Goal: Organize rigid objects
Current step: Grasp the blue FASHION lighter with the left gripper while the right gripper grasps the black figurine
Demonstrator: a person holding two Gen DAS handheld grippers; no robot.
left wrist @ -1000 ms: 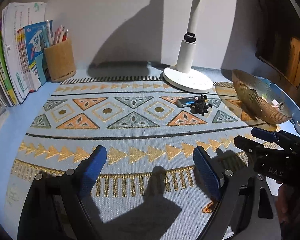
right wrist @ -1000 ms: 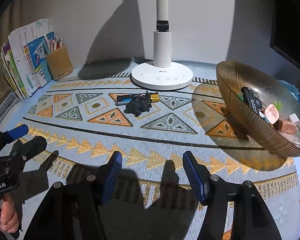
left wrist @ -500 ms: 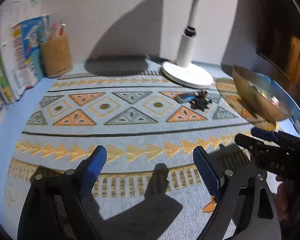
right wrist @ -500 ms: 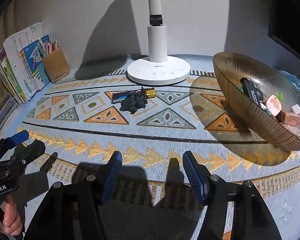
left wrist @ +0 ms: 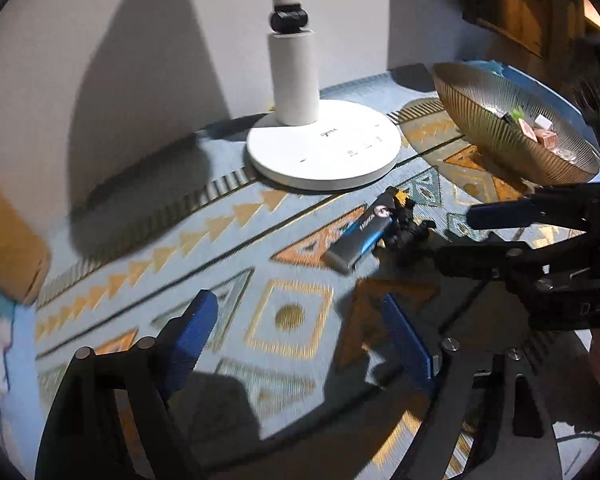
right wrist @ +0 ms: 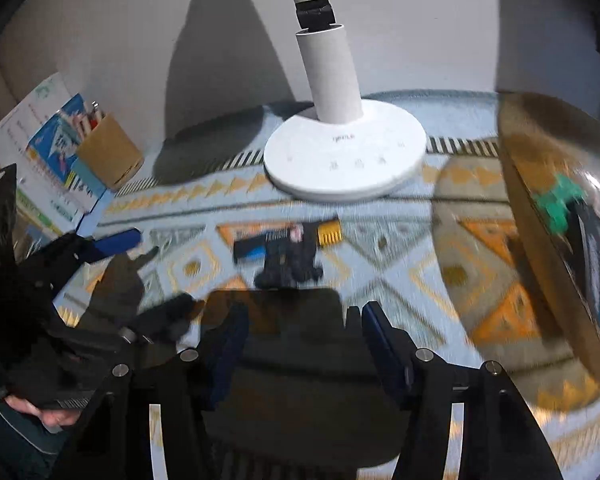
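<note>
A black and blue stick [left wrist: 360,236] with a gold end lies on the patterned mat in front of the lamp base. A small black toy [left wrist: 408,232] sits right beside it. My left gripper [left wrist: 300,336] hovers a little short of the stick; its jaws are closing with nothing between them. My right gripper [left wrist: 454,234] comes in from the right, fingertips close beside the toy. In the right wrist view the toy [right wrist: 290,264] and stick [right wrist: 256,248] lie just ahead of the right gripper [right wrist: 304,336], whose jaws are closing on nothing. The left gripper [right wrist: 136,248] shows at the left.
A white lamp base [left wrist: 324,152] with its post stands just behind the two objects. A ribbed golden bowl [left wrist: 512,136] holding several small items sits at the right. A cork pen holder [right wrist: 108,156] and upright booklets [right wrist: 48,160] stand at the back left by the wall.
Both grippers have moved forward over the mat toward the stick and toy, which now look much nearer. Both views have tilted. Both pairs of jaws stand slightly narrower.
</note>
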